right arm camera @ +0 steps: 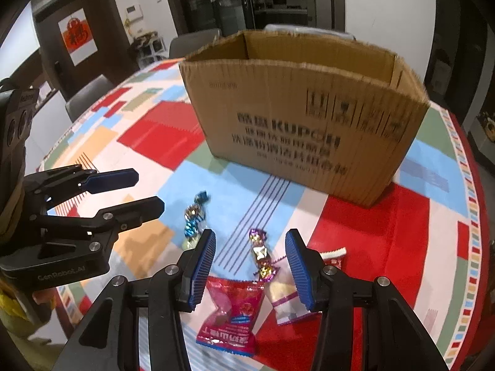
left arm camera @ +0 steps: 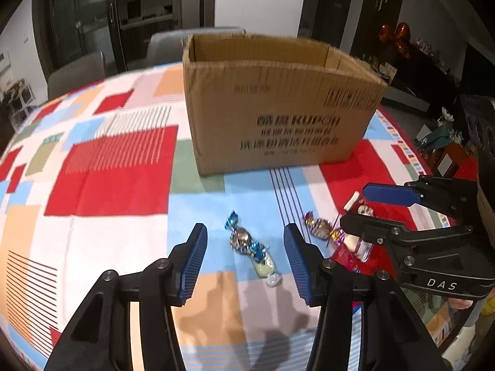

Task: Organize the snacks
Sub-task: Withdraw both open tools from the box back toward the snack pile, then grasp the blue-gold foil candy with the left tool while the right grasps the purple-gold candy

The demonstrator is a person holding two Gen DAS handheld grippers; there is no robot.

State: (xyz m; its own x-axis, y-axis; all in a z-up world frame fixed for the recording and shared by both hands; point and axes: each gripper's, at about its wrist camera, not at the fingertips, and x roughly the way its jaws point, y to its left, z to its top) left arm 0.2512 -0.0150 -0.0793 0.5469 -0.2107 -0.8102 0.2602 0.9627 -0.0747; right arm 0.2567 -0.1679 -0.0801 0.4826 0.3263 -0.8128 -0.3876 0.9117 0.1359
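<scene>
An open cardboard box (left arm camera: 278, 117) (right arm camera: 294, 130) stands on the patchwork tablecloth (left arm camera: 108, 170). In front of it lie snacks. A blue-wrapped candy (left arm camera: 241, 238) (right arm camera: 195, 213) lies on the cloth, seen between the fingers of my open left gripper (left arm camera: 246, 259) (right arm camera: 148, 190), with a pale green candy (left arm camera: 264, 266) touching it. A purple-gold candy (right arm camera: 261, 253) (left arm camera: 321, 227) lies under my open right gripper (right arm camera: 250, 262) (left arm camera: 355, 205). Nearer lie a red packet (right arm camera: 229, 312) and a pale packet (right arm camera: 284, 296). Neither gripper's pads touch a snack.
Grey chairs (left arm camera: 173, 43) (right arm camera: 89, 92) stand behind the table's far edge. A small red-and-white packet (right arm camera: 332, 255) lies right of the right gripper. The two grippers hang side by side, close together. The cloth's right edge (right arm camera: 470, 216) curves near the box.
</scene>
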